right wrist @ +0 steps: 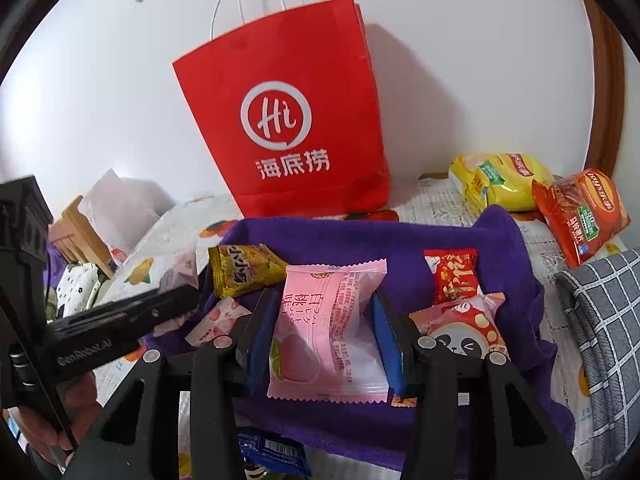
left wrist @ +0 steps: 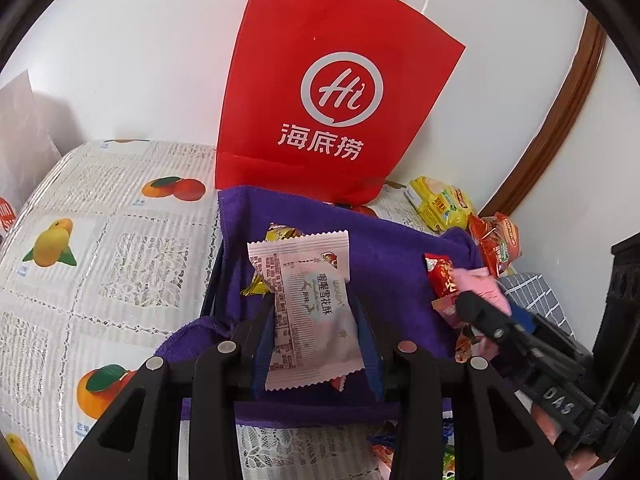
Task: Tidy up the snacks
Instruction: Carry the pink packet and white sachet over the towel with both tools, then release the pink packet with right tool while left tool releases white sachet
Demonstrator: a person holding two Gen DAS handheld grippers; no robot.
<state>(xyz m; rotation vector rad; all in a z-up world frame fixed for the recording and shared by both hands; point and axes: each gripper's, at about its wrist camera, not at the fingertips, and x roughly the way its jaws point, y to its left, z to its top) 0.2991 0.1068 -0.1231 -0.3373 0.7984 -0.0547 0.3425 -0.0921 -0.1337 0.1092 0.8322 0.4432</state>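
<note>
My left gripper (left wrist: 316, 304) is shut on a pale pink-and-white snack packet (left wrist: 312, 336), its blue pads pressing both long sides. It hangs over a purple cloth bin (left wrist: 384, 248). My right gripper (right wrist: 324, 300) is shut on a pink peach packet (right wrist: 320, 328) above the same purple bin (right wrist: 360, 228). On the bin's cloth lie a yellow packet (right wrist: 244, 268), a red packet (right wrist: 454, 276), a panda packet (right wrist: 460, 328) and a small strawberry packet (right wrist: 216, 320). Each gripper shows at the edge of the other's view: the right gripper (left wrist: 480, 312), the left gripper (right wrist: 160, 304).
A red paper bag (right wrist: 288, 120) with white handles stands behind the bin against the white wall. Yellow (right wrist: 500, 184) and orange (right wrist: 580, 212) chip bags lie at the back right. A grey checked cloth (right wrist: 600, 320) is at the right, and a blue packet (right wrist: 272, 452) lies in front of the bin.
</note>
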